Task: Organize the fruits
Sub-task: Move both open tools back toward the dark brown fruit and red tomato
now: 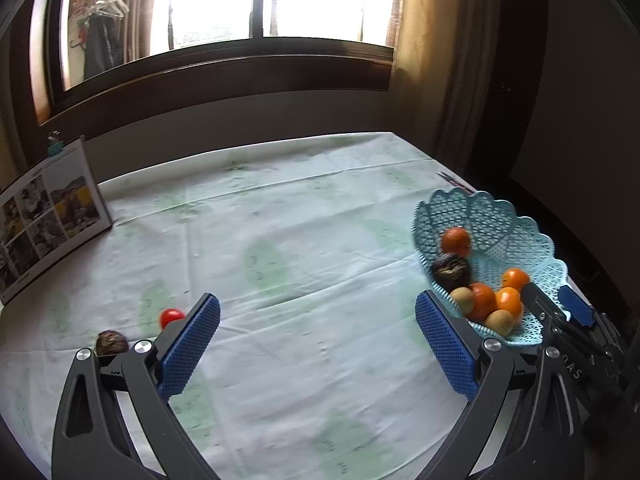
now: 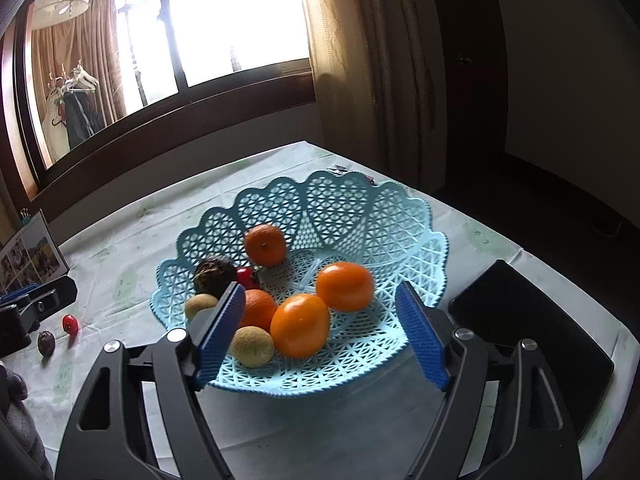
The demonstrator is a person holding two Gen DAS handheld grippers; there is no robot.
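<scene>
A light blue lattice basket (image 2: 340, 192) stands on the tablecloth with several oranges (image 2: 300, 330), two brownish kiwis (image 2: 253, 346), a dark round fruit (image 2: 214, 276) and a small red fruit (image 2: 247, 276) in it. My right gripper (image 2: 320, 290) hovers open over the basket's near side, and its pads touch no fruit. My left gripper (image 1: 318, 300) is wide open above bare cloth with nothing between its fingers. Just left of it a small red fruit (image 1: 171, 316) and a dark round fruit (image 1: 111, 342) lie on the table. The basket (image 1: 500, 220) is to its right.
A photo calendar (image 1: 48, 216) stands at the table's far left. A black flat object (image 2: 532, 328) sits right of the basket by the table edge. A window and curtains are behind the table.
</scene>
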